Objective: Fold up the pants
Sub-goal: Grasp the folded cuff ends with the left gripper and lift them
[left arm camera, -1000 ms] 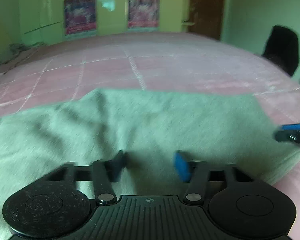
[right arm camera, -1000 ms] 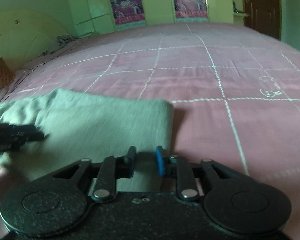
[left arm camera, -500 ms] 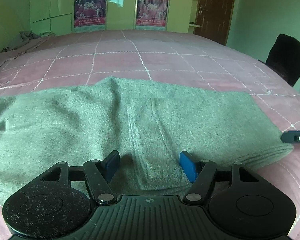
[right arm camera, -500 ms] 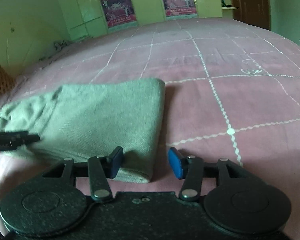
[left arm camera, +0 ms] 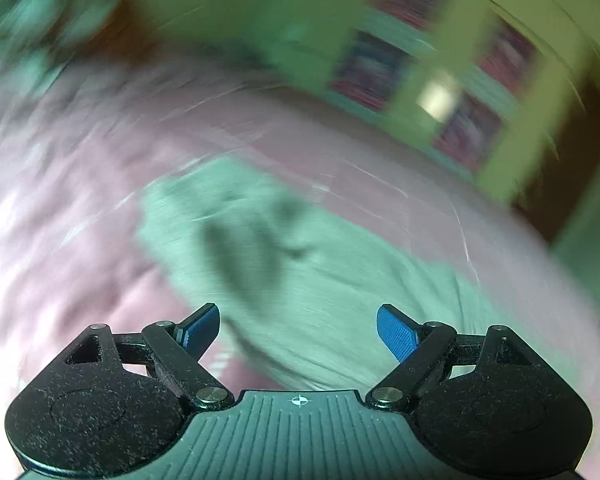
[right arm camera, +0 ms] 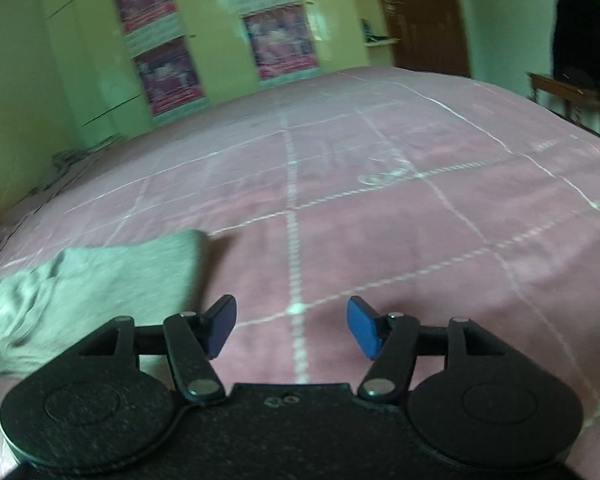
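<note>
The grey-green pants (left arm camera: pixel 308 280) lie folded on the pink bed cover. The left wrist view is heavily blurred and tilted. My left gripper (left arm camera: pixel 298 332) is wide open and empty, above the near edge of the pants. In the right wrist view the pants (right arm camera: pixel 100 284) lie at the lower left, their folded end rumpled. My right gripper (right arm camera: pixel 292 326) is wide open and empty, over bare cover just right of the pants' end.
The pink bed cover (right arm camera: pixel 420 208) with white grid lines stretches far back and right. Green wardrobes with posters (right arm camera: pixel 280 40) stand behind the bed. A brown door (right arm camera: pixel 424 16) and a dark chair (right arm camera: pixel 584 40) are at the far right.
Both grippers have opened wider and pulled back from the pants. The left gripper has swung and tilted fast, blurring its view. The right gripper has shifted right, off the pants.
</note>
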The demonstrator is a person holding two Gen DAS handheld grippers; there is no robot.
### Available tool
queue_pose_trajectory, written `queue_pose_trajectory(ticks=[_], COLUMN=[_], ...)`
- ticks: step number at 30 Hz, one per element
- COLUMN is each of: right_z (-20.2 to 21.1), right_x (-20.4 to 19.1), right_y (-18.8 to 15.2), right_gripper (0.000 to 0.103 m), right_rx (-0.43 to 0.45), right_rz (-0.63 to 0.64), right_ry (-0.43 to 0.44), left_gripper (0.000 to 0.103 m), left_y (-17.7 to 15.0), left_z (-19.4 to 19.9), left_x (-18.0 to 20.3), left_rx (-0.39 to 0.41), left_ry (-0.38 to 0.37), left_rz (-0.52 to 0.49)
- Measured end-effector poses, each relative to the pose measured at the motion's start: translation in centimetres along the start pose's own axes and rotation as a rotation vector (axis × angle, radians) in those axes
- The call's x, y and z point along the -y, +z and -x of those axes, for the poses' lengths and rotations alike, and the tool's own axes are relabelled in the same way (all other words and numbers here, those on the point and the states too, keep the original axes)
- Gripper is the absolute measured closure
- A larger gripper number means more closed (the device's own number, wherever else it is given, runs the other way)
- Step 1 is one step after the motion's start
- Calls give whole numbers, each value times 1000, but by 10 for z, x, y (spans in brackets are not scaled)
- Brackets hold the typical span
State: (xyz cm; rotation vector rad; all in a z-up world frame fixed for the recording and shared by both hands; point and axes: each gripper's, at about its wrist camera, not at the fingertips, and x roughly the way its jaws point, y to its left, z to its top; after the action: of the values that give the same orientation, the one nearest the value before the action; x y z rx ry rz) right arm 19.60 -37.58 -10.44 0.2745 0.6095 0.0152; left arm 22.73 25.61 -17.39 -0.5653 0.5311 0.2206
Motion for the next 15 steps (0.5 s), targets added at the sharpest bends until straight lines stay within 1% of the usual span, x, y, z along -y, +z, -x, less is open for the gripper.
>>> queue_pose_trajectory(ticks=[1, 3, 5, 6, 10, 12, 15], right_z=[-1, -4, -10, -11, -13, -12, -13], right_x=[5, 10, 8, 7, 1, 0, -2], right_y=[0, -3, -7, -8, -10, -10, -10], right_gripper=[40, 40, 40, 39, 36, 36, 36], right_rx=[-4, -16, -34, -37, -37, -37, -39], right_rz=[-13, -25, -17, -6, 34, 31, 28], right_ry=[-11, -23, -31, -34, -47, -52, -64], left_gripper=[18, 18, 18, 18, 18, 18, 18], left_y=[4, 5, 3, 1, 6, 9, 7], left_z=[-5, -16, -31, -39, -69, -85, -103], left_x=[-22, -52, -75, -83, -104, -107, -109], left_rx=[-7, -10, -22, -12, 15, 32, 90], left_ry=[-37, -85, -136, -176, -342, -415, -488], left_rz=[117, 276, 382, 420, 509, 509, 520])
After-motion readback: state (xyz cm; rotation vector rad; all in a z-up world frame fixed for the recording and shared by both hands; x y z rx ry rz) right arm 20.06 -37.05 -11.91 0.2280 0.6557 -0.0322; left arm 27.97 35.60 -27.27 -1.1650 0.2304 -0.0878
